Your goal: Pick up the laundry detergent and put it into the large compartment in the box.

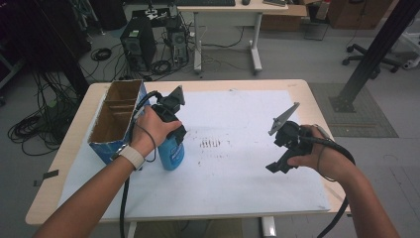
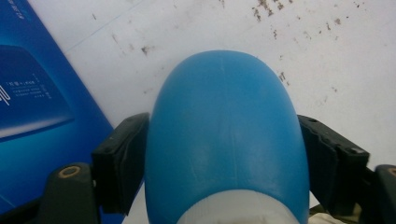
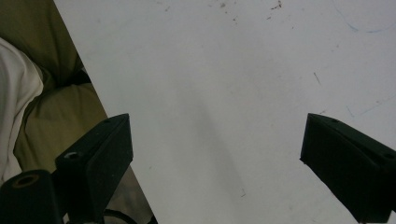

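My left gripper is clamped on the blue bottle, which stands upright on the white sheet just beside the open box. In the left gripper view both pads press the bottle's rounded sides, with the box's blue wall close at the left. My left forearm comes in from the bottom left at a slant, wrist (banded in white) bent so the hand wraps the grip from above and the jaws point down at the bottle.

My right gripper hovers over the sheet's right part, well apart from the bottle, the hand cupping it from the right and the wrist cocked inward. Its jaws stand wide with nothing but bare sheet between them.
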A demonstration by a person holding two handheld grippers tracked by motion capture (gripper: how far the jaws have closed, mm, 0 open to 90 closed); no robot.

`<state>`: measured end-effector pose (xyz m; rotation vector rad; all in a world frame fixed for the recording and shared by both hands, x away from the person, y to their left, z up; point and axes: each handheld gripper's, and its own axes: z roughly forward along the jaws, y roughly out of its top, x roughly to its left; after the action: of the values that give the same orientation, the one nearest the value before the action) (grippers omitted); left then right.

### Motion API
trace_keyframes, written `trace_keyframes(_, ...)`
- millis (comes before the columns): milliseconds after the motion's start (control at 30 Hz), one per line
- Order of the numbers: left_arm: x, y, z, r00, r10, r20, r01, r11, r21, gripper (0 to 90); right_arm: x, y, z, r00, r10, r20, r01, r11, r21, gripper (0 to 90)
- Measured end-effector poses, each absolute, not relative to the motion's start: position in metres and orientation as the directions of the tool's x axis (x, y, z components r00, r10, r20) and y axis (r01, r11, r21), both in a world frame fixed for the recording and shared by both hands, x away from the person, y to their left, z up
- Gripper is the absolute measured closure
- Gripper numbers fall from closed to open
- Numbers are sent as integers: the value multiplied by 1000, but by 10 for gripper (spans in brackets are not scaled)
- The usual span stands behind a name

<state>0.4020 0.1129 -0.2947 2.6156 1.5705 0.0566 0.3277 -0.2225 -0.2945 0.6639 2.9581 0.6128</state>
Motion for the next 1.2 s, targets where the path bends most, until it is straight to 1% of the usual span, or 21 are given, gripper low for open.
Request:
trace_keyframes(333,402,113,-296,478,878,-14,875,-474,96,366,327,-224,-295,-905,423,40,404,826,393,92)
trace_keyframes(567,403,113,-296,485,874,-9,872,-483,74,372,327,-224,-295,-905,423,39,403,826,394,92)
trace_keyframes(933,404,113,-293,492,870,-17,869,-490,65,372,326,-225,-294,-904,427,37,406,825,394,92)
trace_keyframes(1200,403,115,-277,495,869,-21,867,-491,89,372,325,-226,-293,-903,429,34,406,823,396,92)
